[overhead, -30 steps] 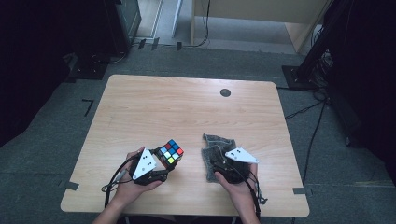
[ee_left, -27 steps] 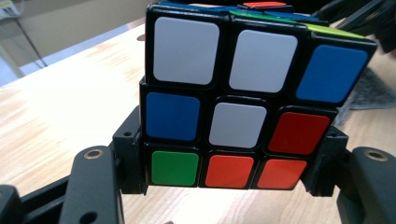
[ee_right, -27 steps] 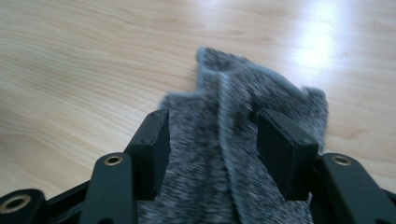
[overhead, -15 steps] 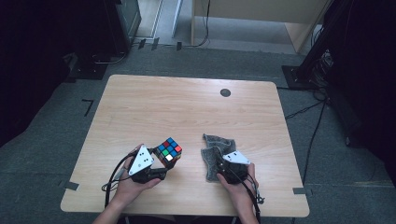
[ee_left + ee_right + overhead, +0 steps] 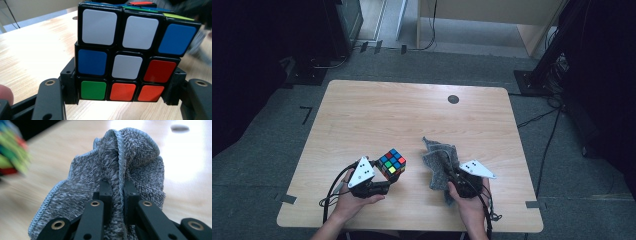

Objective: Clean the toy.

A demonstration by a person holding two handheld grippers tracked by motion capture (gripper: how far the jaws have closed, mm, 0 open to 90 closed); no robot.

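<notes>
The left gripper (image 5: 384,186) has the cube (image 5: 392,164) clamped, jaws pressed on its two lower flanks, and the left gripper view shows it square-on: white stickers along the top row, green and orange along the bottom, sitting upright just above the table (image 5: 377,115). The right gripper (image 5: 451,176) has just been closing, and in the right gripper view the jaws are pinched tight on a fold of the grey cloth (image 5: 117,172), which bunches up over the tips in a soft hump.

Here is what matters now. From the high view, the cube lies to the left of the cloth, near it but not touching, with a strip of bare wood between them. Both sit at the near edge, close to the person's hands. In the right gripper view the cube (image 5: 11,152) is a coloured blur off to the left, so the cloth has to travel that way to reach it.

The cloth's bulk stands forward of the right jaws, away from the person, so its free part leads any sideways sweep. The cube's right-hand face is the one nearest the cloth. My read: the right hand carries the cloth across while the left holds the cube steady for a wipe.
</notes>
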